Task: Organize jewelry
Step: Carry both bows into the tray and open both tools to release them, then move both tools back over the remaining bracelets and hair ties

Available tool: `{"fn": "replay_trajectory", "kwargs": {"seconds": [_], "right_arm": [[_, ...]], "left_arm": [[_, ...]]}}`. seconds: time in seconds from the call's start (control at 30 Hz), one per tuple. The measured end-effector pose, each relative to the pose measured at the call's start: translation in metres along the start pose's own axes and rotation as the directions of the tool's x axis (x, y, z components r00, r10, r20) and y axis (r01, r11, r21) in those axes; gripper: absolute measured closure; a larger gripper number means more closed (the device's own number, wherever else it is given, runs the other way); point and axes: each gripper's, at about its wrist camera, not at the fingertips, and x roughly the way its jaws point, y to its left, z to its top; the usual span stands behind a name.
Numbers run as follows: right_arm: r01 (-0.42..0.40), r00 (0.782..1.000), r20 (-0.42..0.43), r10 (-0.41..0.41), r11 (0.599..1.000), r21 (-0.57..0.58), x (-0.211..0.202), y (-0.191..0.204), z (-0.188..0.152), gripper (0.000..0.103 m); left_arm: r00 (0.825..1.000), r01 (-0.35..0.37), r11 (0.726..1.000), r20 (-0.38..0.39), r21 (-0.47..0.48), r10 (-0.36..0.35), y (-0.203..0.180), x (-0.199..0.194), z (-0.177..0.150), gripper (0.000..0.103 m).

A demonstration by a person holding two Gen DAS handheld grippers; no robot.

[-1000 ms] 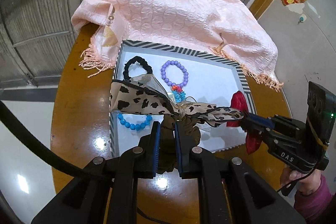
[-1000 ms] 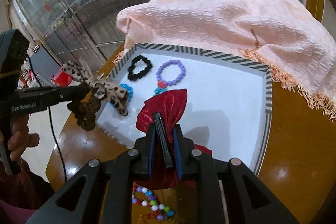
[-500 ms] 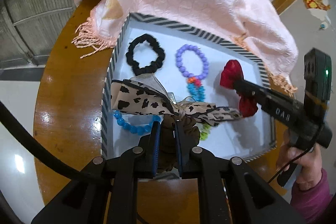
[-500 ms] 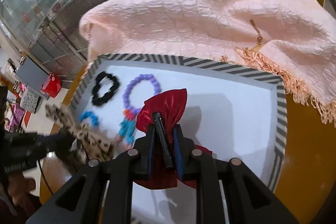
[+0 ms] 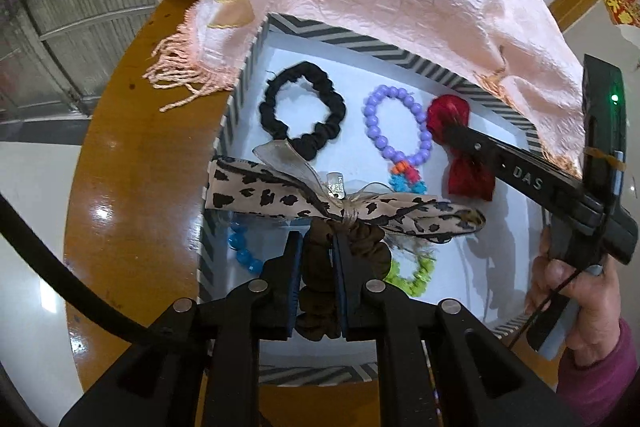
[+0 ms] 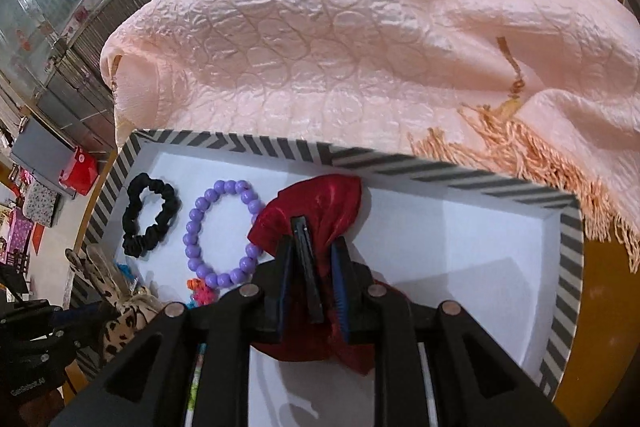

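left wrist view: the left claw (image 5: 316, 247) is clamped on a leopard bow scrunchie (image 5: 340, 203) above the striped tray (image 5: 384, 49) on the bench (image 5: 132, 155); it likely needs a bare patch beside the one black scrunchie (image 5: 302, 113), one purple bracelet (image 5: 398, 125), blue beads (image 5: 240, 247) and green piece (image 5: 416, 273). right wrist view: the right claw (image 6: 308, 279) pinches one red bow clip (image 6: 316, 211) low over the tray's white floor by the far rim, so loosening looks next.
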Motion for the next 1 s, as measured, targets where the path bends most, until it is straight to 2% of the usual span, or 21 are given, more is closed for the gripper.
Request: {"fn": "replay_trajectory", "kwargs": {"seconds": [0.07, 0.13, 0.23, 0.3, 0.73, 1.0], "right_arm": [[0.004, 1.0, -0.006, -0.004, 1.0, -0.003, 0.0, 0.002, 0.001, 0.072], [0.014, 1.0, -0.007, -0.014, 1.0, -0.01, -0.004, 0.003, 0.0, 0.07], [-0.005, 1.0, 0.008, 0.005, 1.0, 0.011, -0.017, 0.001, -0.005, 0.065], [-0.004, 1.0, 0.024, 0.004, 1.0, 0.016, -0.024, 0.001, -0.009, 0.056], [0.001, 0.999, 0.039, -0.001, 1.0, -0.01, -0.056, 0.014, -0.029, 0.053], [0.014, 0.998, 0.065, -0.014, 1.0, 0.011, -0.08, 0.007, -0.037, 0.053]], "left_arm": [[1.0, 0.008, 1.0, 0.009, -0.01, -0.008, 0.0, -0.001, 0.0, 0.097], [1.0, 0.014, 1.0, 0.013, -0.016, -0.014, 0.002, -0.002, 0.0, 0.088], [1.0, 0.006, 1.0, 0.028, -0.01, -0.006, 0.002, -0.006, -0.001, 0.08], [1.0, 0.001, 1.0, 0.028, -0.006, 0.0, 0.003, -0.009, -0.002, 0.077], [0.994, -0.057, 0.998, 0.089, 0.0, 0.057, -0.004, -0.034, -0.01, 0.075], [0.985, -0.122, 0.992, 0.128, 0.039, 0.116, -0.015, -0.047, -0.025, 0.076]]}}
